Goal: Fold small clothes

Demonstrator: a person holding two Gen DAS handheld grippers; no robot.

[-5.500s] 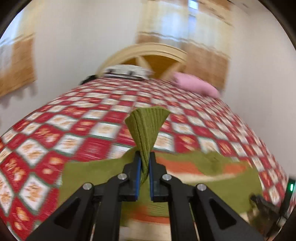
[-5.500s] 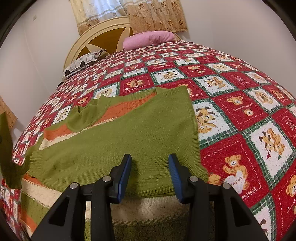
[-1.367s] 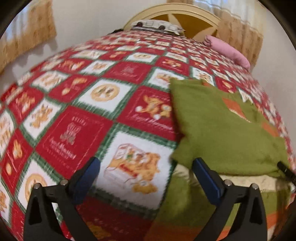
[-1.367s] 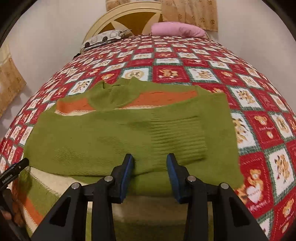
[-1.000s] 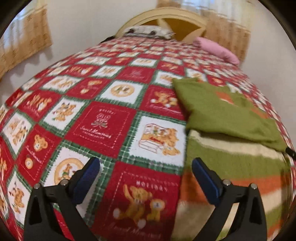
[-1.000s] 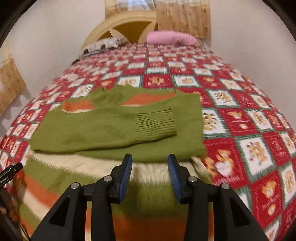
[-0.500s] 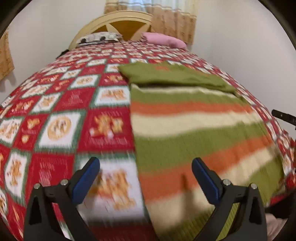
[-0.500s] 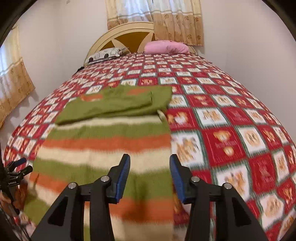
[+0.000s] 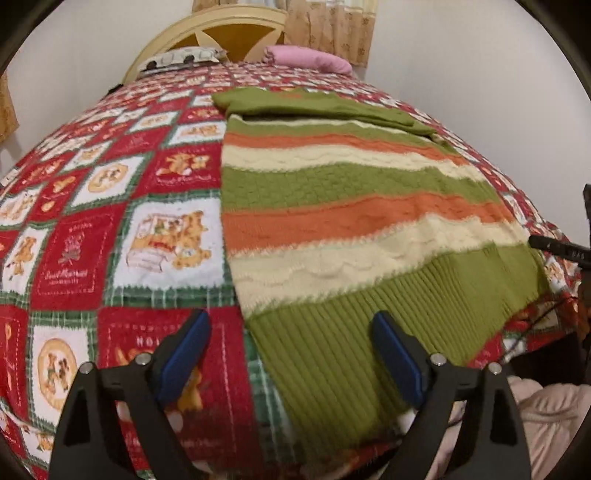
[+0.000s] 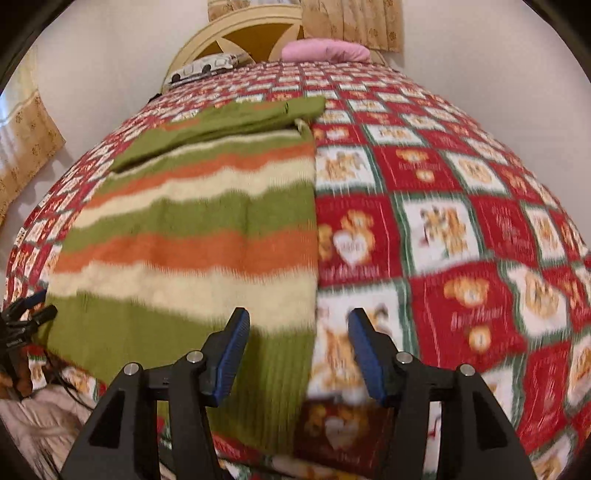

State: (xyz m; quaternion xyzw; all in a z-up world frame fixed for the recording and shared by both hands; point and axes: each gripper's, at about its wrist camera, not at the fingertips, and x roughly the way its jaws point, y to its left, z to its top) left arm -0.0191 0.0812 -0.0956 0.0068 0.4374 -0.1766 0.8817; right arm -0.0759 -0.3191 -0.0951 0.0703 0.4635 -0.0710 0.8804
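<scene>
White walls close in behind the bed (image 9: 110, 206), whose quilted cover of red, white and green squares with bear prints fills both your views. At twelve o'clock stands a rounded cream headboard (image 9: 207, 22) with curtains (image 9: 332, 26) just to its right; against it lie a patterned pillow (image 9: 181, 57) and a pink pillow (image 9: 306, 59).

The striped sweater (image 9: 351, 221) lies flat on the cover, a fuzzy knit in green, orange and cream bands with a ribbed green hem nearest you. Its green sleeves are folded across the far end, toward twelve o'clock.

Your left gripper (image 9: 291, 354) hangs over the hem's left corner with its blue-padded fingers spread wide; they have just been closing a little, the corner lies between them, and neither pad presses on it. Your right gripper (image 10: 297, 350) sits over the hem's right edge, fingers at a middling gap that has just been widening, with the edge between them and no pad on it.

The right wrist view is streaked with blur and shows the other gripper at nine o'clock; the left wrist view is sharper, shows the knit's ribs, and catches a black tip of the other gripper at three o'clock.
</scene>
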